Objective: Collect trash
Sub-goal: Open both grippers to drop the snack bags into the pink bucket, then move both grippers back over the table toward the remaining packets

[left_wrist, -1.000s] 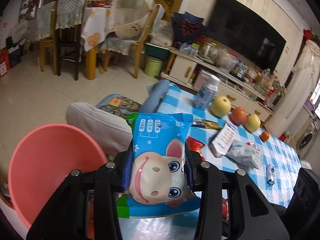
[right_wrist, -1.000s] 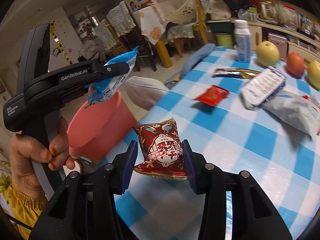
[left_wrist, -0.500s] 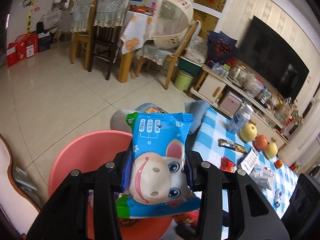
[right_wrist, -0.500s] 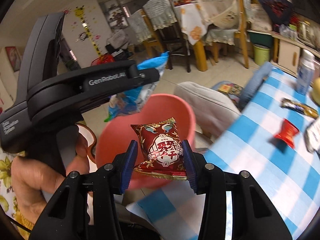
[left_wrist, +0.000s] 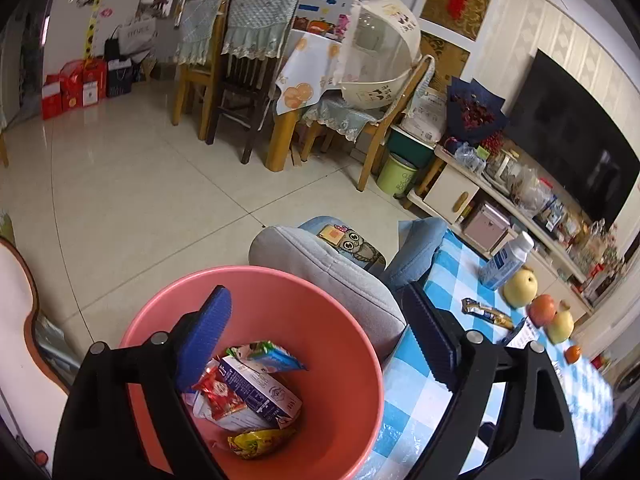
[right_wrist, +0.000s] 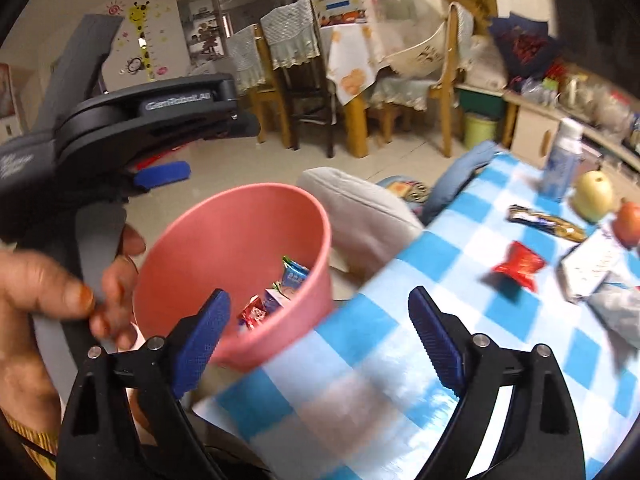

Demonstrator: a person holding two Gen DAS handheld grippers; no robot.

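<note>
A pink bin (left_wrist: 280, 276) stands on the floor beside the checked table (right_wrist: 500, 344). It holds a blue snack packet (left_wrist: 276, 360), a red packet (left_wrist: 218, 394), a small carton (left_wrist: 260, 390) and a yellow wrapper (left_wrist: 256, 442). My left gripper (left_wrist: 316, 340) hangs over the bin, its jaws opening with nothing between them. My right gripper (right_wrist: 320, 332) hovers at the table's corner by the bin (right_wrist: 240, 248), jaws also opening and empty. On the table lie a red wrapper (right_wrist: 518, 266), a dark bar wrapper (right_wrist: 546, 222) and white packets (right_wrist: 592, 268).
A person's hand (right_wrist: 40, 280) holds the left gripper's handle at the left. A grey cushioned seat (left_wrist: 320, 268) stands behind the bin. A bottle (right_wrist: 562, 160), a pear (right_wrist: 596, 196) and other fruit (left_wrist: 542, 310) sit at the table's far end. Chairs (left_wrist: 240, 80) stand across the tiled floor.
Both grippers swung left from the table to the bin and opened. The blue packet and the red packet left the jaws and now lie in the bin.
</note>
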